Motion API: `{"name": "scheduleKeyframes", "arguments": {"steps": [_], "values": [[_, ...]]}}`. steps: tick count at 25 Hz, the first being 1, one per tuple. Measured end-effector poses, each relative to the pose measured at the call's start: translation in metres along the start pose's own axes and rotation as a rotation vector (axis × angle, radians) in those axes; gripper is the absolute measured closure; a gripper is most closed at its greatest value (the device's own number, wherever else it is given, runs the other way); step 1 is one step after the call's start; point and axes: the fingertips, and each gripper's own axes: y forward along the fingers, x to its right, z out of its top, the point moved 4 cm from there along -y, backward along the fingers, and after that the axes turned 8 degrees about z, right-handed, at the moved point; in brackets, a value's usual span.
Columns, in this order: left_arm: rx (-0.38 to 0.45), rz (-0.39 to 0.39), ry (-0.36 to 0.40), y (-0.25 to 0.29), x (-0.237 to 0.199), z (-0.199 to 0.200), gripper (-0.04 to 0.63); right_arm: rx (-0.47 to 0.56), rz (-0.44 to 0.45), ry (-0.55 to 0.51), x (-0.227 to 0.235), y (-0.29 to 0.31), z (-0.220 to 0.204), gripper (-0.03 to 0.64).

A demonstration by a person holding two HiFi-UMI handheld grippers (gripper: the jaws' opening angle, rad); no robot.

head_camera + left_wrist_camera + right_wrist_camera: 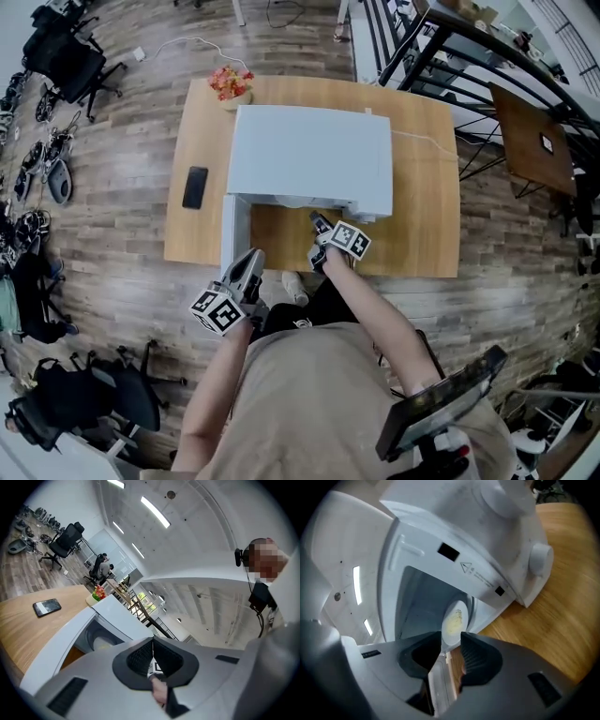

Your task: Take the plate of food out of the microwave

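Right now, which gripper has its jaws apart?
The right gripper, jaws parted and aimed at the plate inside the open microwave; the left gripper is shut.

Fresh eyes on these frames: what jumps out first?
The white microwave in the middle of the wooden table, its door swung open to the left in the head view. Inside sits a plate of food, with the right gripper just in front of the opening, fingers apart.

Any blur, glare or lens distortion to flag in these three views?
Head view: sharp, but the fisheye bows the table edges. Left gripper view: sharp, ceiling lights blown out, dark corners. Right gripper view: scene motion-smeared, microwave and plate soft.
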Motion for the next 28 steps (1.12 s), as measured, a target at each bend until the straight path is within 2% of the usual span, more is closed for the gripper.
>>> {"name": "scheduleKeyframes", "arguments": {"steps": [5,7,8,10,18,23,26,28], "values": [[0.004,0.022,0.002,0.003,-0.001,0.005,0.591,0.018,-0.004,0.199,0.031,0.037,-0.003,0.502],[-0.006,0.031,0.001,0.003,-0.004,0.004,0.591,0.022,0.012,0.246,0.034,0.048,-0.006,0.502],[-0.009,0.038,0.000,0.003,-0.006,0.004,0.591,0.021,0.017,0.250,0.033,0.053,-0.008,0.502],[-0.008,0.051,-0.005,0.003,-0.013,0.004,0.591,0.018,0.013,0.262,0.032,0.062,-0.012,0.442],[-0.007,0.067,-0.004,0.006,-0.026,0.005,0.591,0.081,-0.058,0.383,0.047,0.078,-0.018,0.442],[-0.001,0.072,-0.015,0.003,-0.029,0.007,0.591,0.080,-0.095,0.409,0.051,0.085,-0.022,0.443],[-0.003,0.084,-0.021,0.000,-0.033,0.004,0.591,0.073,-0.072,0.424,0.055,0.087,-0.024,0.456],[-0.003,0.088,-0.027,-0.003,-0.034,0.002,0.591,0.067,-0.047,0.415,0.055,0.085,-0.023,0.496]]}}
